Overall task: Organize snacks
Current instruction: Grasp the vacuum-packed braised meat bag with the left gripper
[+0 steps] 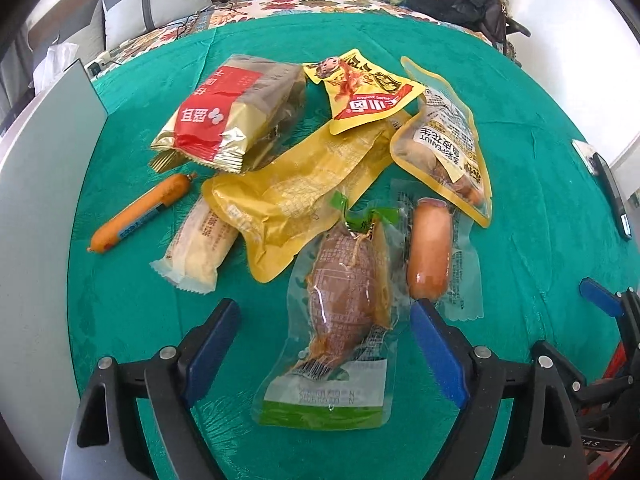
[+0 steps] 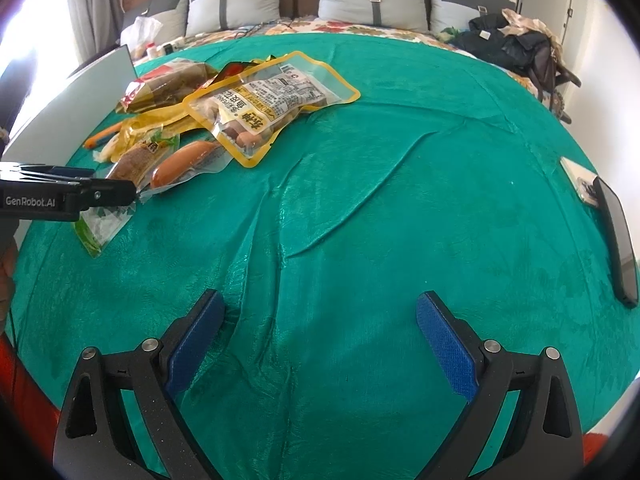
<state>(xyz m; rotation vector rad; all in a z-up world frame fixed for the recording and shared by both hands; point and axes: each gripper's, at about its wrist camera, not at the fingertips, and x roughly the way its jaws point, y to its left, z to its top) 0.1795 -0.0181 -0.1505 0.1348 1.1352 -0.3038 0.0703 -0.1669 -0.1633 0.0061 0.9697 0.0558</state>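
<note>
- The left gripper (image 1: 324, 336) points steeply down, its jaws standing wide. They grip nothing; the blue pads are clear of any wrapper.
- Directly between those jaws lies a clear vacuum pouch with a brown meat piece (image 1: 340, 312) and a green printed band at its near end. It lies flat on the green cloth (image 1: 520, 160).
- The pouch's long axis runs straight away from the camera, in line with the gripper's pointing direction. The jaws therefore straddle its narrow width, one pad on each long side. In my judgement, a short drop and a squeeze would take it across the middle.
- Just beside the right pad lies a pink sausage in clear wrap (image 1: 428, 252), parallel to the pouch and close enough to be caught by mistake.
- Further out, the rest of the pile: a large yellow pouch (image 1: 288, 208), a cream wrapped bar (image 1: 196, 248), an orange sausage stick (image 1: 140, 212), a red and gold packet (image 1: 224, 116), a small yellow packet (image 1: 368, 92) and a peanut bag (image 1: 448, 148).
- The right gripper (image 2: 316, 332) also has wide, empty jaws, over bare cloth. The pile lies well apart from it, far to its left, so the left hand is nearer.
- The surface is a bed, with grey pillows (image 2: 236, 0) at the far end.
</note>
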